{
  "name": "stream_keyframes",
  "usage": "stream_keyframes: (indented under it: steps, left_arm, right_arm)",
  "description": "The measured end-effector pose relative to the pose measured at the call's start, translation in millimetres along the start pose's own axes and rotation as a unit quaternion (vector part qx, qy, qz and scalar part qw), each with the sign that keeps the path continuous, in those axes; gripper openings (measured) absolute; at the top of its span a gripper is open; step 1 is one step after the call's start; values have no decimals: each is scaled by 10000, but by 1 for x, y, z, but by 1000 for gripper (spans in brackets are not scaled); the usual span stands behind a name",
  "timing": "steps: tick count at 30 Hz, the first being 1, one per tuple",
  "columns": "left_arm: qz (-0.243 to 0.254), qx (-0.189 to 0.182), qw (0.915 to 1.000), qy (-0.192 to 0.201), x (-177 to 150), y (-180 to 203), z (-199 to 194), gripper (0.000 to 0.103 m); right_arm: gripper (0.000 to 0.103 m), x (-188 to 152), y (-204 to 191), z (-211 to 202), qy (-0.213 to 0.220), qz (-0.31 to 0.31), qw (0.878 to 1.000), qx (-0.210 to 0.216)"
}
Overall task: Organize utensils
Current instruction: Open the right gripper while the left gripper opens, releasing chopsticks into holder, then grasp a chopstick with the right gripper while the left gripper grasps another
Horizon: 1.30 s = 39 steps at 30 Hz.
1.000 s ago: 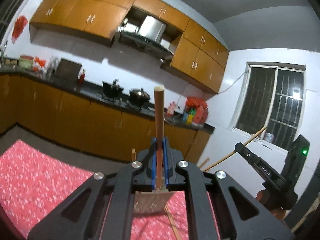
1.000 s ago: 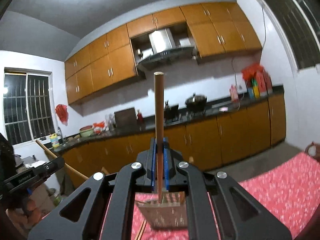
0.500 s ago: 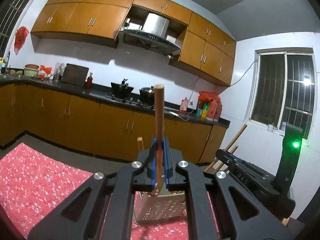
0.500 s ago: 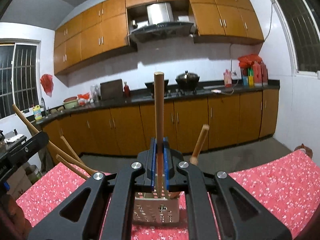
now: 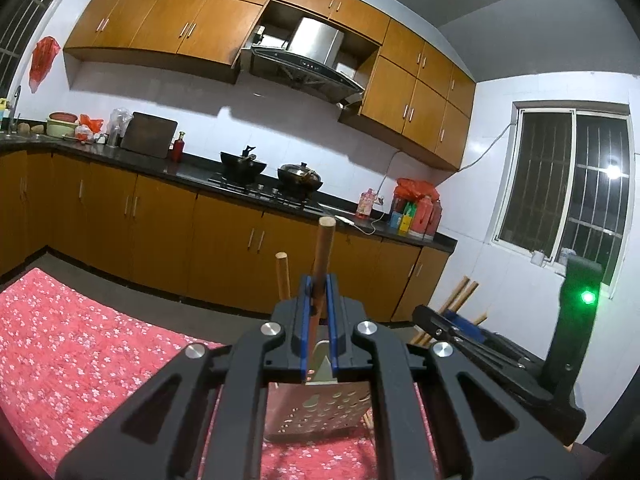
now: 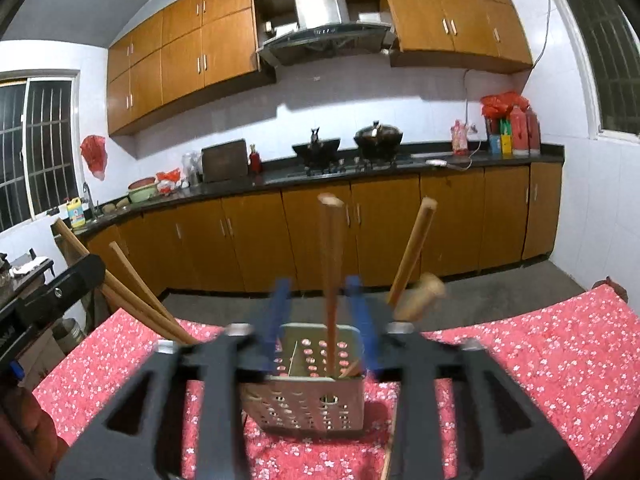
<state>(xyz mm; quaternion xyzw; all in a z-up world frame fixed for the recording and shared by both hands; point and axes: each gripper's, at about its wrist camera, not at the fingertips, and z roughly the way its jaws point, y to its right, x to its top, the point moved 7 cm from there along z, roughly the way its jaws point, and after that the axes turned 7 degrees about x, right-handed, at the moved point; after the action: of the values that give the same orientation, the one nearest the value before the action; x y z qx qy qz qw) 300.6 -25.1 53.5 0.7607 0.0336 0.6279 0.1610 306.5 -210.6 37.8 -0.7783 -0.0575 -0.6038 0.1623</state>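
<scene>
In the left wrist view my left gripper (image 5: 319, 284) holds a wooden utensil handle (image 5: 323, 240) between its blue pads, which are just starting to open. The handle's lower end goes down into the perforated metal holder (image 5: 320, 408), beside a second wooden handle (image 5: 282, 276). In the right wrist view my right gripper (image 6: 318, 280) is opening, its pads well clear of the wooden handle (image 6: 331, 240) that stands in the holder (image 6: 316, 400). Two more handles (image 6: 412, 256) lean out of the holder to the right.
The holder stands on a red floral tablecloth (image 6: 520, 360). The other gripper's black body (image 6: 48, 296) is at the left edge, with long wooden sticks (image 6: 132, 292) slanting past it. Kitchen cabinets and a counter (image 6: 400, 168) run along the far wall.
Both grippers came down and brought their wooden-handled utensils into the metal holder. The right jaws have spread and let go of their handle. The left pads still hug theirs.
</scene>
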Motion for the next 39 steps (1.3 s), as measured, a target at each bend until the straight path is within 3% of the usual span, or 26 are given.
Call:
stream_keyframes:
  steps: [8, 13, 17, 21, 23, 26, 33, 35, 39]
  left_arm:
    - [-159, -140, 9994, 277, 17, -8, -24, 19]
    - [-106, 96, 9995, 271, 15, -25, -44, 21]
    - [58, 525, 9983, -236, -18, -51, -46, 23]
    - [115, 805, 9913, -1034, -66, -75, -34, 23]
    - [179, 942, 9823, -1609, -95, -83, -23, 23]
    - [238, 940, 9695, -2250, -130, -85, -13, 23]
    - [337, 753, 9560, -2814, -173, -77, -8, 23]
    - [381, 724, 9544, -2872, -179, -73, -7, 23]
    - [406, 710, 9493, -3035, -189, -71, -5, 23]
  right_arm:
    - [46, 14, 1, -38, 442, -25, 9990, -90]
    - [46, 3, 18, -66, 489, -18, 9981, -369]
    - [46, -35, 45, -65, -65, 196, 9976, -662]
    - [46, -95, 70, -43, -1184, 548, 9883, -794]
    - [33, -130, 76, -29, -1848, 854, 9769, -653]
    - [23, -168, 77, -17, -2467, 1187, 9607, -466]
    - [22, -200, 61, -10, -2858, 1135, 9510, -327]
    - [17, -206, 60, -7, -2929, 1092, 9492, -360]
    - [16, -205, 70, -9, -2912, 1022, 9493, -594]
